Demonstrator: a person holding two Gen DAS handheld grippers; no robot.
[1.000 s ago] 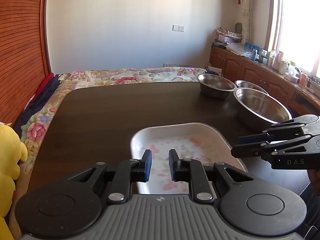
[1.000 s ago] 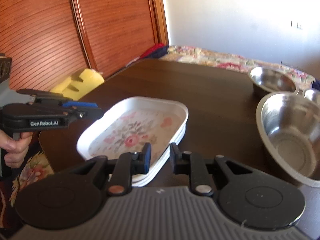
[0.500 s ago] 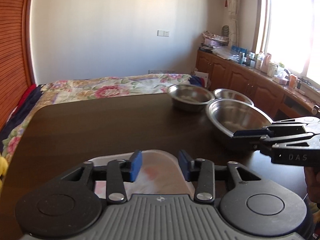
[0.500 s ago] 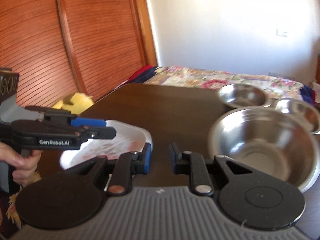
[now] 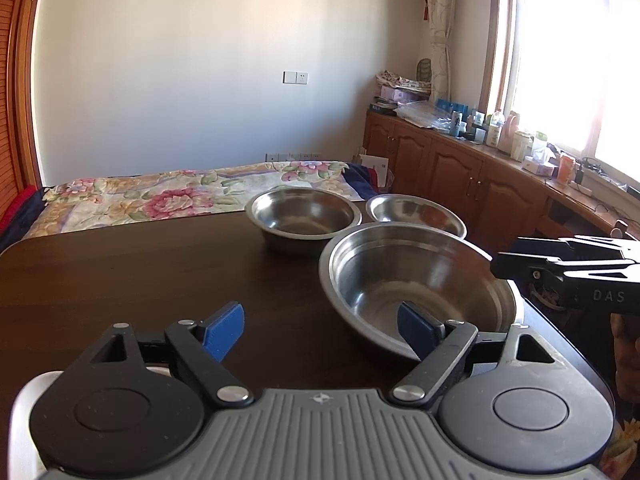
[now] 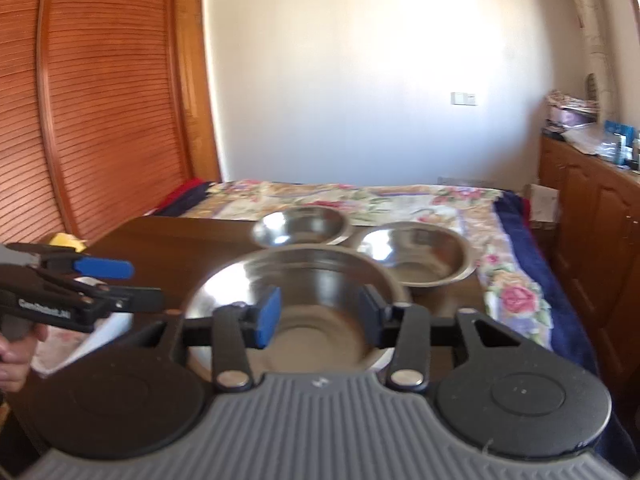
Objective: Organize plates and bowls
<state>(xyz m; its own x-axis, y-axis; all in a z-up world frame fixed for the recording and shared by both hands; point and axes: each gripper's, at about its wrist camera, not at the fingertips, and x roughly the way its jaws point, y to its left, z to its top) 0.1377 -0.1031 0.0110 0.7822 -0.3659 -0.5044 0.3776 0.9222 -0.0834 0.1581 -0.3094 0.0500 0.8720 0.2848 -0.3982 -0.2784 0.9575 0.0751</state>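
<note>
Three steel bowls stand on the dark wooden table (image 5: 120, 280). The large bowl (image 5: 416, 280) is nearest; it also shows in the right wrist view (image 6: 304, 292). A medium bowl (image 5: 304, 216) and a shallower bowl (image 5: 416, 210) stand behind it. My left gripper (image 5: 320, 330) is open and empty, its right finger over the large bowl's near rim. My right gripper (image 6: 320, 316) is open and empty, just in front of the large bowl. The floral white plate (image 6: 60, 340) lies at the left, mostly hidden under the left gripper.
A bed with a floral cover (image 5: 180, 192) lies beyond the table's far edge. Wooden cabinets (image 5: 460, 168) with bottles run along the right wall under a window. A slatted wooden wardrobe (image 6: 100, 120) stands at the left. A yellow toy (image 6: 66, 240) sits by the table's left edge.
Both grippers have opened wide. Both have swung from the floral plate toward the large steel bowl. The plate has dropped out of the centre of both views.
</note>
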